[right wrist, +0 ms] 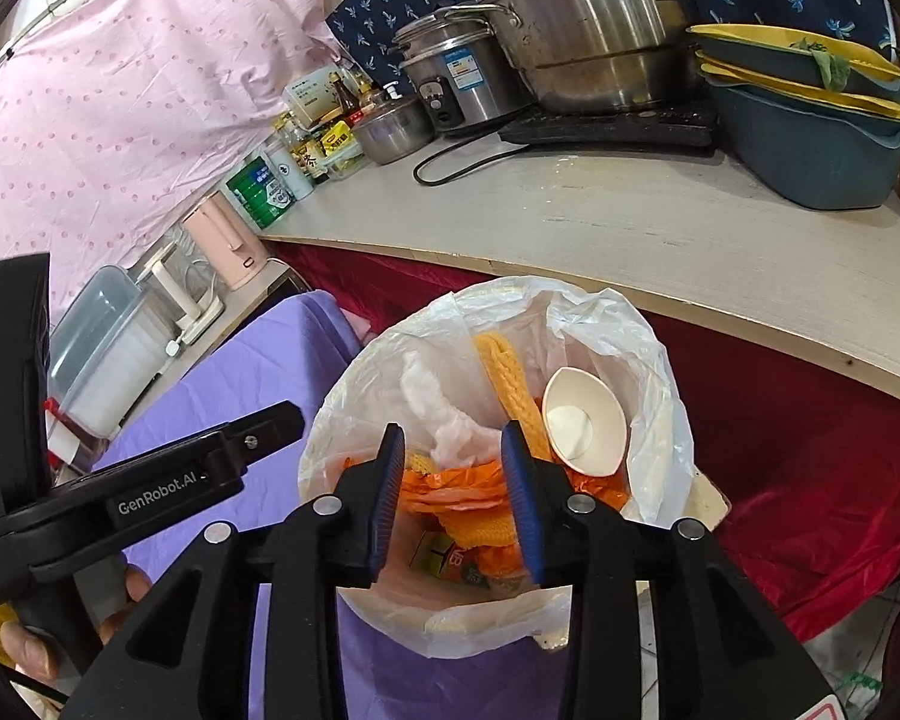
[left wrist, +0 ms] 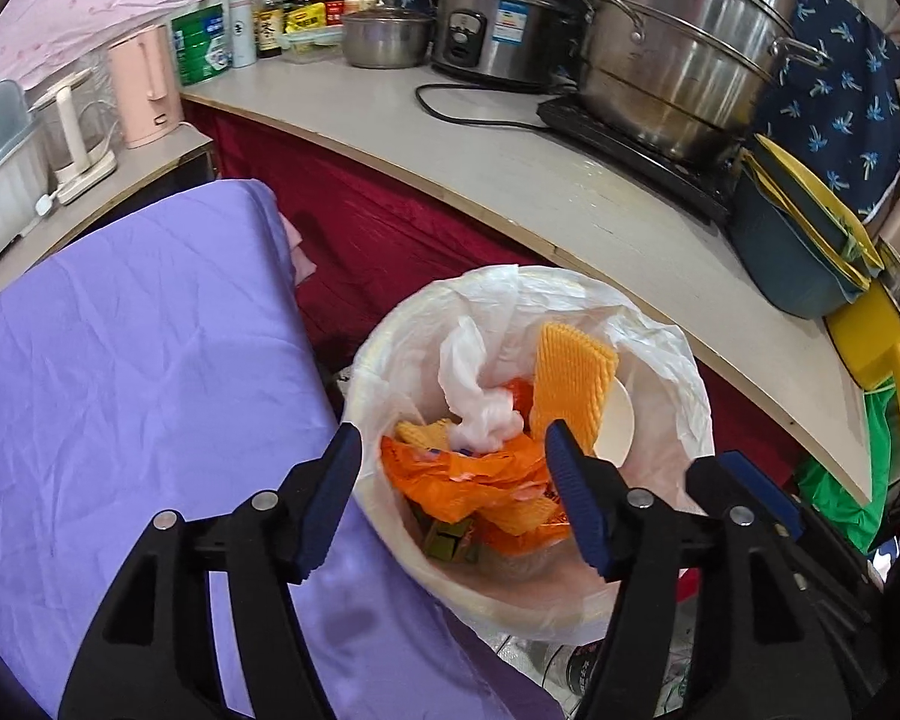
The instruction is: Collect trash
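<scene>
Both grippers hung over the bin (left wrist: 426,576) with nothing between their jaws, the left gripper (left wrist: 450,498) spread wide and the right gripper (right wrist: 453,498) parted less, so the trash seemed already dropped. Inside the thin, crinkled white liner (left wrist: 654,360) lay a crumpled white tissue (left wrist: 477,402), a ridged yellow foam net (left wrist: 570,378), glossy orange wrappers (left wrist: 450,468) and a squashed paper cup (right wrist: 582,426). The near-left purple cloth (left wrist: 150,360) showed no litter, so little seemed left to collect.
</scene>
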Demonstrator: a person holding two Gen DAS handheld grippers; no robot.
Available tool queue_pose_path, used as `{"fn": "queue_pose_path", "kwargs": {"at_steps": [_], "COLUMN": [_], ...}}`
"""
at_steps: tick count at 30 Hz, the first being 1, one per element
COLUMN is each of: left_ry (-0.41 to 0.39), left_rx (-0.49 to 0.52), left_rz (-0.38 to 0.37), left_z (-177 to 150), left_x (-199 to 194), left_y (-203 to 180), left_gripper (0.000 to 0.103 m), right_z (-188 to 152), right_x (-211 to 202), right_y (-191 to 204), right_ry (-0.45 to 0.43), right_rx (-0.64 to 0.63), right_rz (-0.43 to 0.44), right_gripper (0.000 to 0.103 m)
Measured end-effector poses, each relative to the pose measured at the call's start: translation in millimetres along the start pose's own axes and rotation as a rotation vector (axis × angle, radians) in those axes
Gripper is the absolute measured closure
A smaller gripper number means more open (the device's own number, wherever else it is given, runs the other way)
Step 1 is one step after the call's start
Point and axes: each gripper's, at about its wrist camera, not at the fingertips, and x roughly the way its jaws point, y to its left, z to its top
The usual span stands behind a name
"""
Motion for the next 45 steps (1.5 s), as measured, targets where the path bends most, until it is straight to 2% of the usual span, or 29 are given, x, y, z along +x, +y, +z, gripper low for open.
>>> {"fn": "queue_pose_path", "kwargs": {"at_steps": [4, 8, 12, 13, 21, 23, 24, 29, 30, 45], "left_ry": [-0.02, -0.044, -0.063, -0.066, -0.094, -0.099, -0.096, -0.082, -0.074, -0.034], "left_rx": [-0.009, -0.012, -0.013, -0.013, -0.013, -0.013, -0.017, -0.033, -0.033, -0.027], "left_rz": [0.043, 0.084, 0.136, 0.154, 0.235, 0.25, 0.256, 0.268, 0.269, 0.301], "left_z": [-6.4, -16.7, -28.9, -32.6, -60.2, -66.1, -68.9, -76.6, -78.4, -94.1], "left_x": [-13.4, -32.5, -53.2, -58.7, -97.5, -103.6, -106.1, -110.8, -110.5, -109.5], "left_y": [7.7, 14.1, 19.5, 20.7, 24.5, 24.4, 24.8, 24.6, 24.1, 14.9], "left_gripper": [0.041, 0.039, 0.034, 0.031, 0.014, 0.012, 0.012, 0.009, 0.009, 0.009], "right_z": [-3.1, -6.3, -12.3, -13.7, -37.2, -41.4, -42.4, -45.6, -46.2, -52.9], "right_x": [-14.9, -30.8, -49.4, -52.9, -81.1, -86.5, -88.3, -97.0, -98.0, -102.4], "right_y": [4.5, 12.7, 26.0, 28.0, 49.1, 50.9, 50.9, 49.6, 49.7, 47.6], "right_ry": [-0.012, -0.023, -0.028, -0.028, -0.012, -0.009, -0.007, -0.004, -0.001, -0.002], "right_rx": [-0.01, -0.037, -0.091, -0.1, -0.195, -0.206, -0.207, -0.209, -0.214, -0.234], "right_rz": [-0.008, -0.018, -0.042, -0.041, -0.096, -0.107, -0.109, -0.117, -0.122, -0.134], "right_gripper": [0.06, 0.049, 0.038, 0.035, 0.025, 0.023, 0.018, 0.015, 0.005, 0.006]}}
